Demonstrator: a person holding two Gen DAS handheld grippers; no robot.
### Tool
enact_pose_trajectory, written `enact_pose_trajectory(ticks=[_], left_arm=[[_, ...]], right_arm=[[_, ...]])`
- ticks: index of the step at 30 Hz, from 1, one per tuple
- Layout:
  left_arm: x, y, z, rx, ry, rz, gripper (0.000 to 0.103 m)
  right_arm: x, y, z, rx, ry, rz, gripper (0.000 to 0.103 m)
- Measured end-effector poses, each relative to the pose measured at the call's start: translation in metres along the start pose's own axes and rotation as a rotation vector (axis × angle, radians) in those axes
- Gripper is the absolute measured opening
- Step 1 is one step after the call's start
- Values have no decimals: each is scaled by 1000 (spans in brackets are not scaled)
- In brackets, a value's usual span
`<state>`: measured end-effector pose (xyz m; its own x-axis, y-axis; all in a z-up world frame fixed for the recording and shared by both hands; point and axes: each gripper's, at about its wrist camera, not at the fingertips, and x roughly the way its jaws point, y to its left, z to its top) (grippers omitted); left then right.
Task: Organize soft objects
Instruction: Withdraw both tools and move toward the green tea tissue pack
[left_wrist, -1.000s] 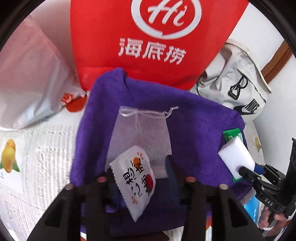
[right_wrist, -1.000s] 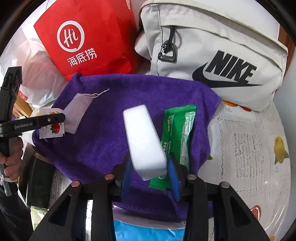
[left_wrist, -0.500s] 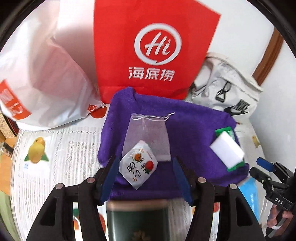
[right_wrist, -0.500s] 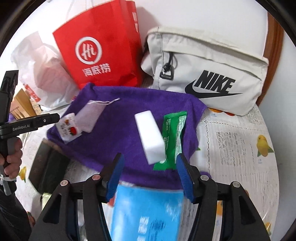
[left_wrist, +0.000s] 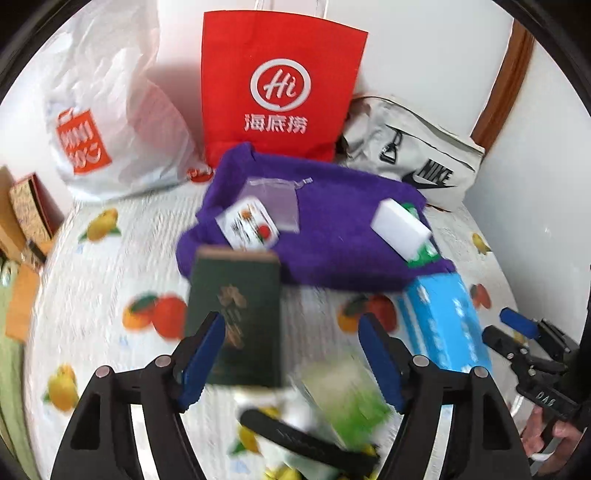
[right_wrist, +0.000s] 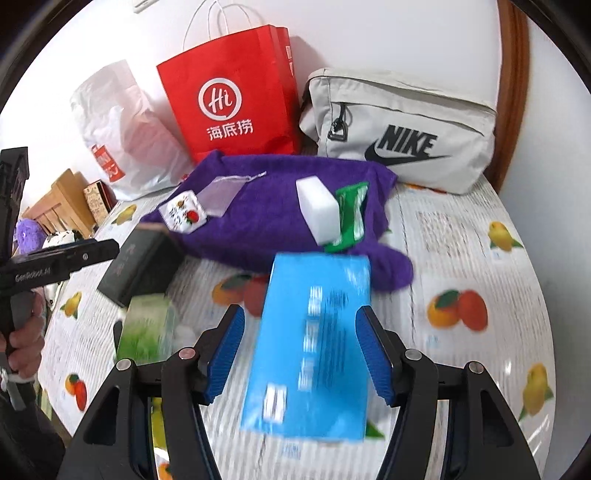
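Left gripper — fingers apart and opening, nothing clamped; right gripper fingers apart, empty. Beyond both pairs of fingers, the purple towel carries white sponge, snack packet and mesh pouch.

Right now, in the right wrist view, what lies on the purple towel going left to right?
Snack packet → mesh drawstring pouch → white sponge block → green sachet, all on the purple towel.
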<state>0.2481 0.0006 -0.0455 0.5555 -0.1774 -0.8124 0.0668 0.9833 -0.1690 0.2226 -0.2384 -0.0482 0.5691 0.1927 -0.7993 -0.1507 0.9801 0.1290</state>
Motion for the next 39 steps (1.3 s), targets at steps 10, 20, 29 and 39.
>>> enact_pose_trajectory(ticks=[10,20,29,39], left_arm=[[12,-29,-50,-15,39,32,78],[48,-60,-69,77,76,159,78],[29,-56,-66,62,3,90,62],[-21,-14,-66,17,-54,93,62]], right_arm=[[-26,-3,-42,-16,-6,28,62],[-33,-18,-70,-17,-3,22,62],[-32,-12,-87,-16,17,62,62],[-37,31,-87,-63,-7,153,62]])
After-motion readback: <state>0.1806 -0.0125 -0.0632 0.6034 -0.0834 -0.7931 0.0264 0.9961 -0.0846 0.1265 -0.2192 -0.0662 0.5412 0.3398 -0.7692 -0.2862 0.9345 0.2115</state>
